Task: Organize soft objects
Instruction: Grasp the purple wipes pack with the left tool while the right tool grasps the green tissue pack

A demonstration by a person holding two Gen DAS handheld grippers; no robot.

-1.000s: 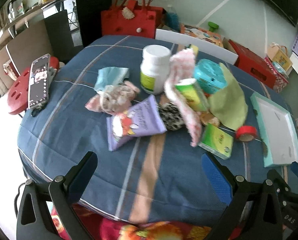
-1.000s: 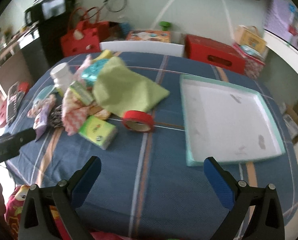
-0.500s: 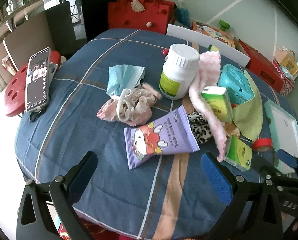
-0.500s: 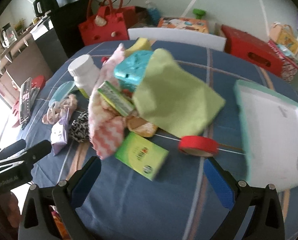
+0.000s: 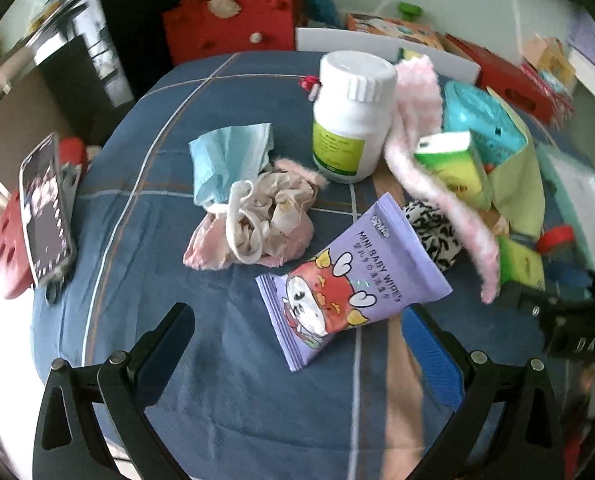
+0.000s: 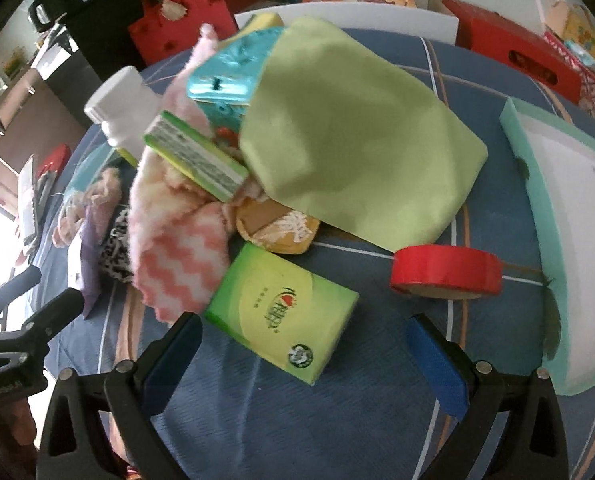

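A pile of soft things lies on the blue table. In the left wrist view a purple baby-wipes pack (image 5: 349,284) lies just ahead of my open left gripper (image 5: 301,336), with a crumpled pink-beige cloth (image 5: 257,220) and a blue face mask (image 5: 229,156) beyond. A pink fluffy towel (image 5: 429,160) drapes past a white bottle (image 5: 353,116). In the right wrist view my open right gripper (image 6: 305,344) sits close to a green tissue pack (image 6: 285,308). Behind that pack are a pink zigzag cloth (image 6: 181,256), a light green cloth (image 6: 353,140) and a second tissue pack (image 6: 197,156).
A red tape roll (image 6: 445,272) lies beside the teal-rimmed white tray (image 6: 537,184) at right. A teal box (image 6: 229,76) sits under the green cloth. A phone (image 5: 45,208) rests on a red stool at left. Red bags and boxes (image 5: 233,20) stand behind the table.
Both grippers have moved forward and lower toward the pile. The wipes pack now fills the left view's middle; the green tissue pack has come close between the right fingers. Both stay open.
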